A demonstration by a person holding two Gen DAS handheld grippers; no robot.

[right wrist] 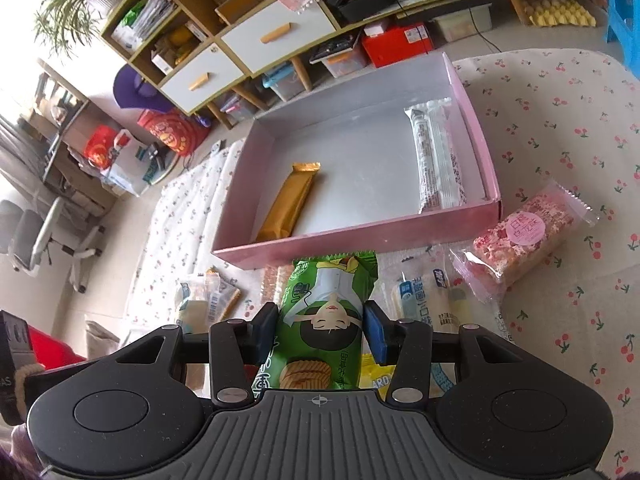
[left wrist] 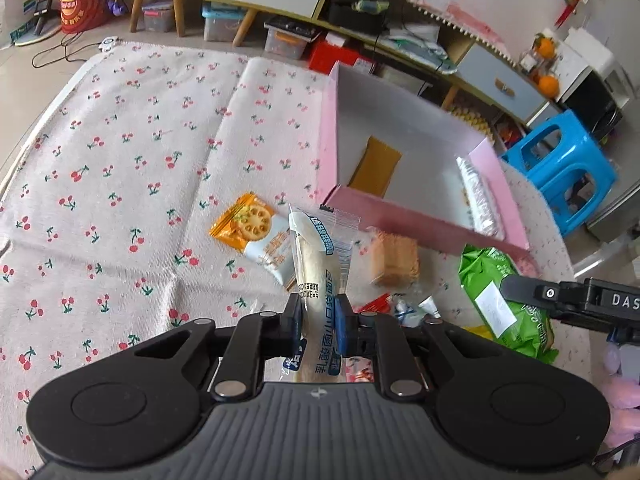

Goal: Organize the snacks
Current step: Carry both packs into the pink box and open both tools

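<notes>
Early stage: pink box (right wrist: 360, 236) holding just a gold bar (right wrist: 290, 204) and a white pack (right wrist: 436, 156). Left gripper (left wrist: 318, 326) jaws clamping a bread pouch (left wrist: 316, 256), right gripper (right wrist: 320, 338) jaws pinching a green pack (right wrist: 328, 304). Several snacks are lying on the cherry-print counter (left wrist: 100, 200), including a pink rice cake (right wrist: 524, 240).

The left tool (left wrist: 318, 322) has its blue pads (left wrist: 343, 326) pressed in close on a clear bread packet (left wrist: 316, 276) — the packet stands upright between them, lifted off the desk. The right tool (right wrist: 320, 334) grips a green packet (right wrist: 320, 320) across its width, pads (right wrist: 376, 336) set further apart. In the left view, the right tool (left wrist: 506, 286) reaches in from the right edge — one black finger lies over the green packet (left wrist: 504, 300).
</notes>
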